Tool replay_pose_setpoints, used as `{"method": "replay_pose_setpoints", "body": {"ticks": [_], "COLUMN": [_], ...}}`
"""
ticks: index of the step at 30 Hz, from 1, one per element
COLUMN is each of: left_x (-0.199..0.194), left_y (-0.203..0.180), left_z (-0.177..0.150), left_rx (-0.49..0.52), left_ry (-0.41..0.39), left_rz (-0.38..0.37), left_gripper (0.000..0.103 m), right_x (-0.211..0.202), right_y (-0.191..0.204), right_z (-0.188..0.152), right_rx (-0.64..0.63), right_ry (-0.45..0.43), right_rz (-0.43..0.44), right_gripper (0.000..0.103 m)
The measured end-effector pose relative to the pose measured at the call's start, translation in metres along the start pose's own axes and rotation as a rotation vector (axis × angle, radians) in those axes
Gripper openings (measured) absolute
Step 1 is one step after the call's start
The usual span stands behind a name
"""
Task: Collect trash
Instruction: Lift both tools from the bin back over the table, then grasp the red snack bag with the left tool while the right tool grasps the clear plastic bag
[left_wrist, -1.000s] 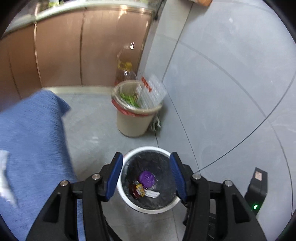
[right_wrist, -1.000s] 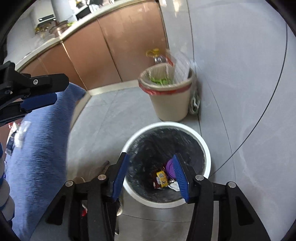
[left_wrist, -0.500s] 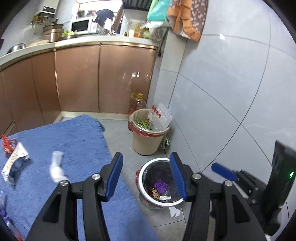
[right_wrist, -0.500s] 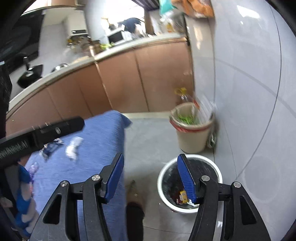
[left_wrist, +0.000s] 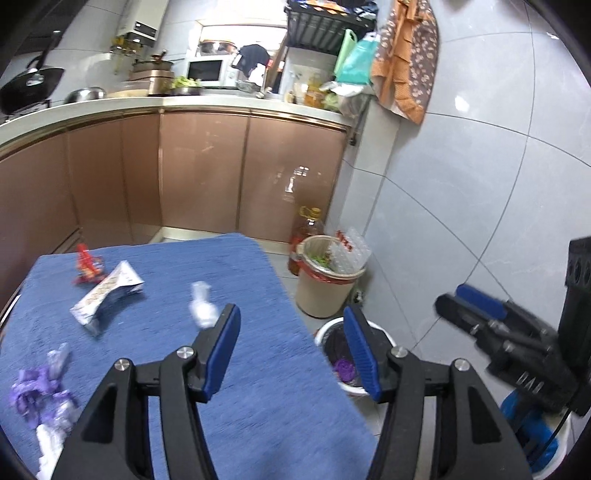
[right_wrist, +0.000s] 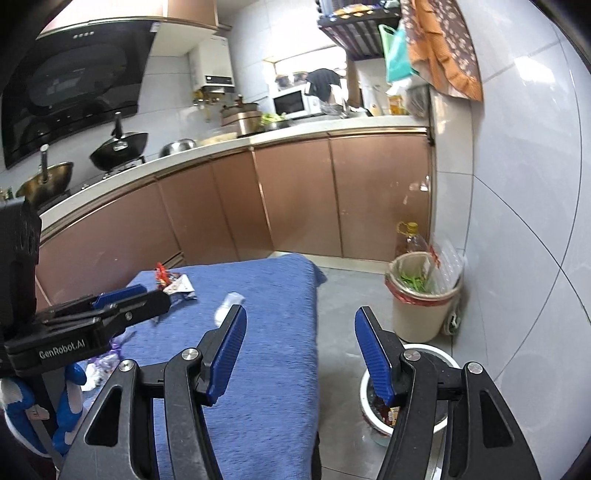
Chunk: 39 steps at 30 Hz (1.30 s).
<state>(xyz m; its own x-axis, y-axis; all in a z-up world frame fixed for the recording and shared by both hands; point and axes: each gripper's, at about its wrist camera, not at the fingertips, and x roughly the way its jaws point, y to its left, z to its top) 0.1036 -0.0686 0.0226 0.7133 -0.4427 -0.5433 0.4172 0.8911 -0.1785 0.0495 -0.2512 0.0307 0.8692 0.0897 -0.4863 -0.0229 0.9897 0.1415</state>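
Observation:
My left gripper (left_wrist: 291, 328) is open and empty, held above the right edge of the blue-clothed table (left_wrist: 240, 376). My right gripper (right_wrist: 299, 328) is open and empty, over the gap between table (right_wrist: 273, 332) and floor. On the cloth lie a crumpled white tissue (left_wrist: 201, 308), a silver snack packet (left_wrist: 107, 291), a red wrapper (left_wrist: 85, 264) and purple and white scraps (left_wrist: 37, 395). The white bin with a black liner (left_wrist: 338, 354) stands on the floor right of the table and holds a purple piece and wrappers; it also shows in the right wrist view (right_wrist: 436, 421).
A beige bin (left_wrist: 325, 284) full of rubbish stands beyond the white bin, with an oil bottle (left_wrist: 308, 229) behind it. Brown kitchen cabinets (left_wrist: 203, 177) run along the back. A grey tiled wall (left_wrist: 480, 184) is on the right.
Both grippers have lifted and tilted up from over the white bin. The view now takes in the table and the kitchen. Both stay open.

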Motion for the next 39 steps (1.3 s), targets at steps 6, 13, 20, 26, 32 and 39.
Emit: {"method": "replay_pose_setpoints", "body": {"ticks": [6,13,20,26,32,39], "left_x": [-0.037,-0.076,-0.114,-0.141,-0.154,-0.159], "left_y": [0.044,0.104,0.156,0.193,0.224,0.245], "left_z": [-0.017,-0.040,-0.056,-0.066,-0.079,-0.093], "left_rx": [-0.029,-0.101,-0.163,-0.226,-0.283,-0.319], "left_ry": [-0.021,-0.036,-0.056,-0.080,-0.085,-0.078], "left_rz": [0.073,0.176,0.265,0.323,0.356,0.371], "left_gripper": [0.056,0.056,0.056,0.056,0.056,0.056], "right_x": [-0.011,-0.011,-0.006,0.000,0.006,0.013], "right_y": [0.024,0.041,0.055,0.065,0.068,0.076], "right_z": [-0.001,-0.004,-0.009,-0.012,-0.011,-0.012], "right_rx": [-0.032,-0.057,-0.077,-0.088,-0.096,-0.108], "right_ry": [-0.017,-0.014,0.004,0.021,0.034,0.047], "right_rz": [0.034,0.074,0.107,0.122,0.124,0.120], "right_gripper": [0.061,0.061,0.061,0.061,0.061,0.061]}}
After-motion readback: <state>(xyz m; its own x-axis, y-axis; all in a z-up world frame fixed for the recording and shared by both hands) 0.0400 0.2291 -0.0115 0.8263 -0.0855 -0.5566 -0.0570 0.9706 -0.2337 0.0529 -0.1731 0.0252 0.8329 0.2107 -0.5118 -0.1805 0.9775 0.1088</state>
